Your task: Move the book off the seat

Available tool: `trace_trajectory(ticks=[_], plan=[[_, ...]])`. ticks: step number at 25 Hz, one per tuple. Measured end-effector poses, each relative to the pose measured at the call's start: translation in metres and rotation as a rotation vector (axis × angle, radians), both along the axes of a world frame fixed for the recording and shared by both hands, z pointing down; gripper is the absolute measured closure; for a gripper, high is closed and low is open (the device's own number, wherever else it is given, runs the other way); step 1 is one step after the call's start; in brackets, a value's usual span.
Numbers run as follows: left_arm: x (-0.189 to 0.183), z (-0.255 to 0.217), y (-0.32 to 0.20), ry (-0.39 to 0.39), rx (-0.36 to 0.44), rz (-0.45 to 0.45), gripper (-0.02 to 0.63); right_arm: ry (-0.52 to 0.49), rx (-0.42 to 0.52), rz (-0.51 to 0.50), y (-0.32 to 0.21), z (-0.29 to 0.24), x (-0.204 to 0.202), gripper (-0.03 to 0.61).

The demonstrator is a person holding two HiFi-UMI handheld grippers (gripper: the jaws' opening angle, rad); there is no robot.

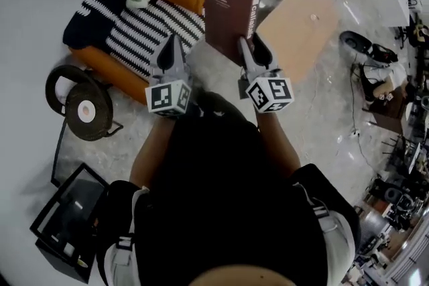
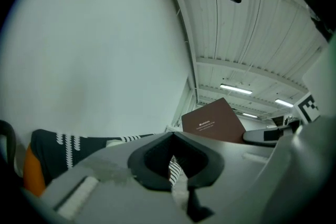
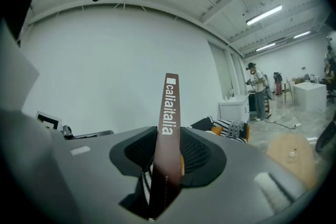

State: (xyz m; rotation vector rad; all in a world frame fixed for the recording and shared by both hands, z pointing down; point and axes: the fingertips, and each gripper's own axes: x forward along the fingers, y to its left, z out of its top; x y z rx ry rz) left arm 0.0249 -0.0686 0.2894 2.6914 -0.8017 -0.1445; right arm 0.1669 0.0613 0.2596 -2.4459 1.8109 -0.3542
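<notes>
Your right gripper (image 1: 249, 43) pinches the brown hardcover book (image 1: 226, 10), apparently clear of the striped fabric seat (image 1: 144, 30). Your left gripper (image 1: 172, 42) has its jaws together, empty. Setting it down remains.

**Where the three cameras sit**

The head cam is up on the person's head and looks steeply down over both arms. From above you get the left tongs (image 1: 173, 39), the right tongs (image 1: 253, 43), the striped seat (image 1: 144, 30) and a wide sweep of floor (image 1: 322, 117).

The other two cams ride low on the tongs themselves. They look roughly level along the jaws, super close, and the tongs' own body fills the lower half. The left one faces a white wall (image 2: 94, 50) and the ceiling (image 2: 247, 44). The right one faces the wall plus open room off to its right.

All three catch the book (image 1: 231, 10) and the seat. Each tongs cam also gets the other tongs' marker cube (image 2: 310, 107) at its edge.
</notes>
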Motion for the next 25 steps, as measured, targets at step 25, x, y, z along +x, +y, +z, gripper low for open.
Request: trace_trajectory(ticks=[25], plan=[[0.172,-0.004,0.211,-0.016,0.064,0.458,0.609,-0.008,0.058,0.471,0.271,0.010,0.115,0.433]])
